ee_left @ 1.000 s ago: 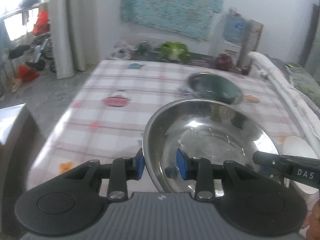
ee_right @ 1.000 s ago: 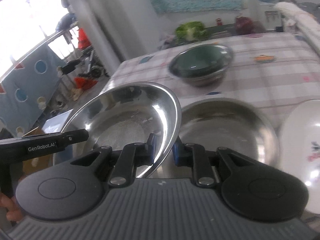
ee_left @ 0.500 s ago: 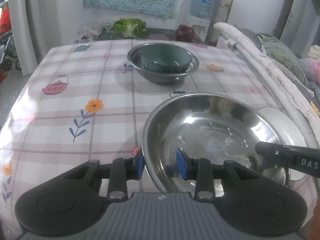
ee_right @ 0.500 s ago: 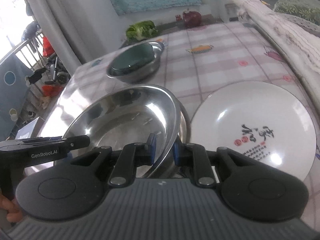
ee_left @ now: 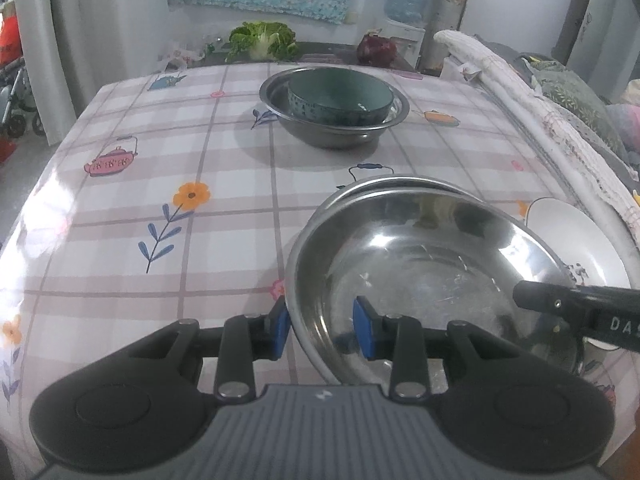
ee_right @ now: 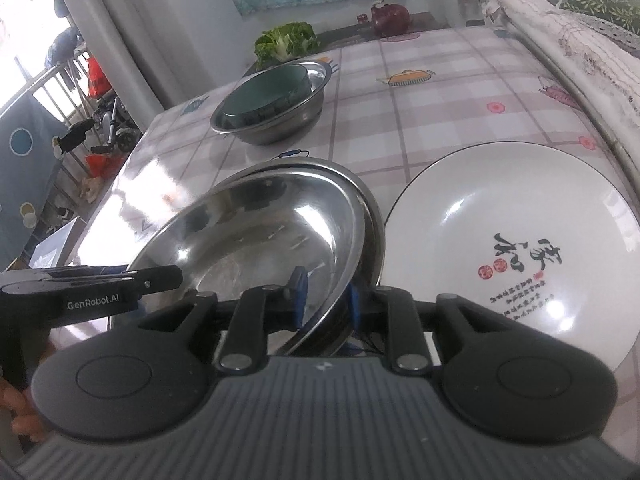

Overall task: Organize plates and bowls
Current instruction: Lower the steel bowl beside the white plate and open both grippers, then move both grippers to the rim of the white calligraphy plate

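Observation:
A large steel bowl (ee_left: 424, 264) is held by both grippers, one on each side of its rim, just over a second steel bowl (ee_left: 400, 182) whose rim shows beneath it. My left gripper (ee_left: 322, 326) is shut on the near left rim. My right gripper (ee_right: 325, 298) is shut on the right rim of the same steel bowl (ee_right: 256, 240). A white plate (ee_right: 516, 248) with black characters lies on the table right beside the bowls. Farther back, a teal bowl (ee_left: 340, 96) sits inside another steel bowl (ee_left: 336, 128).
The table has a checked cloth (ee_left: 180, 168) with flower and teapot prints. A cabbage (ee_left: 262, 42) and a dark red object (ee_left: 376, 50) lie beyond the far edge. A padded rail and bedding (ee_left: 532, 108) run along the right side. Curtains hang at the left.
Both grippers have carried the steel bowl rightward and lowered it over the second steel bowl beside the white plate. The grips are unchanged.

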Tool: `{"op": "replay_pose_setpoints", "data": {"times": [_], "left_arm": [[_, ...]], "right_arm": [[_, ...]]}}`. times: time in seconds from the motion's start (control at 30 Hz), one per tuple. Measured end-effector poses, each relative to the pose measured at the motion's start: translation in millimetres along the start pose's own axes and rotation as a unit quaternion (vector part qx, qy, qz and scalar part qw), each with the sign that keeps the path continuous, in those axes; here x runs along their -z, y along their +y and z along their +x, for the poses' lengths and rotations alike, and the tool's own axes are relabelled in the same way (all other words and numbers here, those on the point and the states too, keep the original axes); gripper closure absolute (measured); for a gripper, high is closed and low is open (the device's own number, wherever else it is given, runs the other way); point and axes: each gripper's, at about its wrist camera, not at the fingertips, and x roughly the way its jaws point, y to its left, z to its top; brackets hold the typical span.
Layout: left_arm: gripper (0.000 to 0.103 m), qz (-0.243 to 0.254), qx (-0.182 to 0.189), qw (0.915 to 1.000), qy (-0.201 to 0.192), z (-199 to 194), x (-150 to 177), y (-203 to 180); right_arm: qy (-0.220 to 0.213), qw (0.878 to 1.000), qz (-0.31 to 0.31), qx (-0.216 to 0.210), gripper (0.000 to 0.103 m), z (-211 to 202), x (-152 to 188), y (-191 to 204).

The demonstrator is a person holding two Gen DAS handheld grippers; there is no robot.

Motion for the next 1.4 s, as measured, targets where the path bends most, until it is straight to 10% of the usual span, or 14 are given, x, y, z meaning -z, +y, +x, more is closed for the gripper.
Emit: {"op": "replay_pose_setpoints", "data": {"times": [0.47,0.6,1.4], "left_arm": [[0.063,0.004,-0.004,0.9999,0.008,3.6,0.8,8.3],[0.062,0.007,-0.003,0.9999,0.014,9.3,1.0,6.8],[0.068,-0.028,-0.051,0.9983,0.000,17.1,1.8,35.5]], "right_arm": [[-0.005,1.000,0.010,-0.001,0.070,-7.9,-2.1,-1.4],[-0.014,1.000,0.015,0.003,0.051,-14.1,-4.0,-4.8],[0.003,1.000,-0.030,0.006,0.050,17.6,-11.8,23.6]]}}
